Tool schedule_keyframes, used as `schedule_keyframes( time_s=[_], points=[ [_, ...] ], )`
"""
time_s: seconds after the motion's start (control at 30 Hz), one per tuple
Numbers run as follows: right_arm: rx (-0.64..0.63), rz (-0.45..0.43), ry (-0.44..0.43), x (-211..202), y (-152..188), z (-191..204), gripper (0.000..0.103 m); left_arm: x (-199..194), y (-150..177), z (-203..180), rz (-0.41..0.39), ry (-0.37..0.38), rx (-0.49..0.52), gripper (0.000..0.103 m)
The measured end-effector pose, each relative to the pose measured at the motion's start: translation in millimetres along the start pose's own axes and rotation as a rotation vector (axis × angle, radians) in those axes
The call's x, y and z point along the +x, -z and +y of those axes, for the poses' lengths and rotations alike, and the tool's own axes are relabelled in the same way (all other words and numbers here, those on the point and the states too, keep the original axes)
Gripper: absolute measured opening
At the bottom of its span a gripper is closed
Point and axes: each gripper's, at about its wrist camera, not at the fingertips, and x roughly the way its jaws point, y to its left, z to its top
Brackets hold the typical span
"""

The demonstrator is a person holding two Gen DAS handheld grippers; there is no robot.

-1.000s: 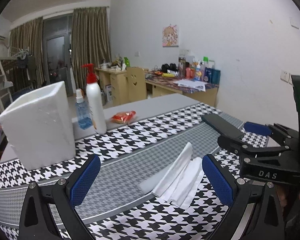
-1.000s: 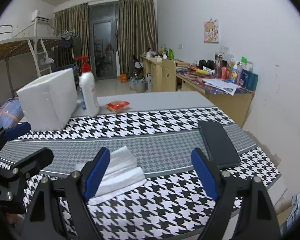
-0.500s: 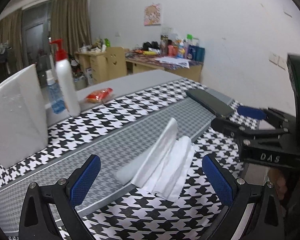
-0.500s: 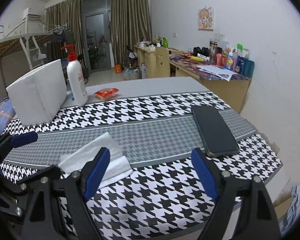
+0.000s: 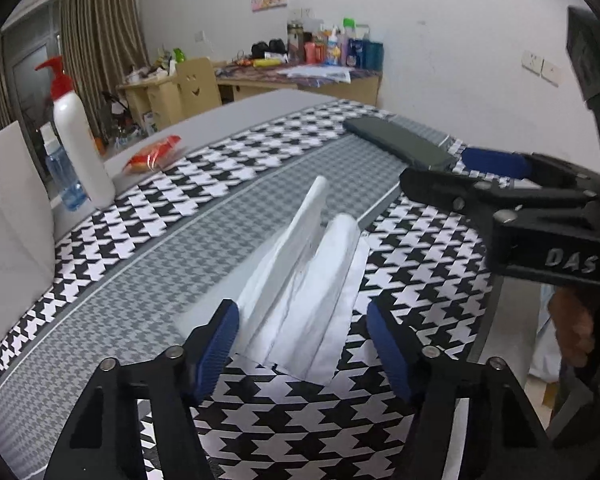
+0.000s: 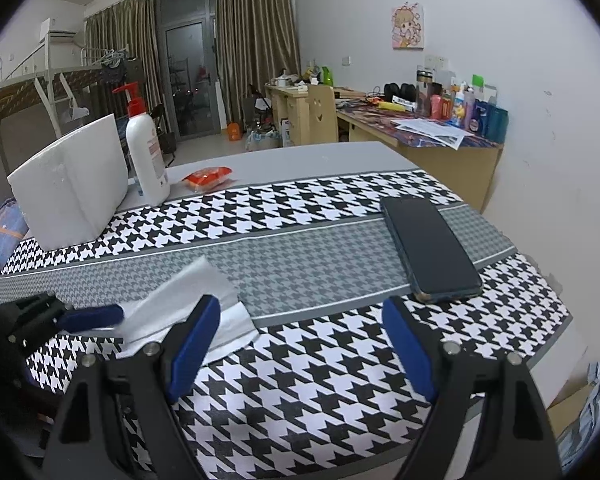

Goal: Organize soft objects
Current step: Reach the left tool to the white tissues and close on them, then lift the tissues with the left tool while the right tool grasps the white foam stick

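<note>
1. Change since the earlier frame: the left gripper (image 5: 302, 334) has come down over the white tissues (image 5: 300, 288), and its fingers (image 5: 216, 344) have just been closing; the near end of the tissues now lies between them, the left pad against the tissue edge and the right pad clear of it, so nothing is clamped yet.
2. Bench (image 6: 340, 160): grey top covered by a houndstooth cloth (image 6: 300, 380) in black and white with a finer grey band through its middle.
3. White foam box (image 6: 72, 188): upright at the far left corner of the cloth.
4. Right gripper (image 6: 300, 344): fingers spread wide with only cloth between them; it hangs over the near edge of the bench, beside the left gripper (image 6: 88, 316).
5. White pump bottle (image 6: 146, 156) with a red head: upright just beside the foam box, a small blue bottle (image 5: 66, 176) behind it.
6. Tissues (image 6: 192, 300): a loose folded stack lying across the grey band and the near check, one fold raised.
7. Dark phone (image 6: 428, 248): flat on the right part of the cloth, well apart from the tissues.
8. Red snack packet (image 6: 208, 176): on bare bench beyond the cloth.
</note>
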Motion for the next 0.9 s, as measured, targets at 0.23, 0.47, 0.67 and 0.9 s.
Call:
schedule_keyframes(
  time_s=[0.23, 0.47, 0.67, 0.9],
  points=[
    [-0.001, 0.0, -0.013, -1.6, 4.0, 0.1, 0.086, 11.9, 1.1, 1.8, 0.055, -0.005, -0.014, 0.048],
    [0.003, 0.007, -0.031, -1.1, 6.8, 1.3, 0.086, 14.3, -0.2, 5.1, 0.054, -0.024, -0.015, 0.048],
    [0.016, 0.022, -0.057, 1.0, 8.8, 3.0, 0.086, 14.4, -0.5, 4.3, 0.059, -0.022, -0.009, 0.02],
    [0.015, 0.012, -0.064, -3.5, 5.1, 7.9, 0.086, 3.1, 7.3, 5.3, 0.067, 0.022, -0.024, 0.003]
  ],
)
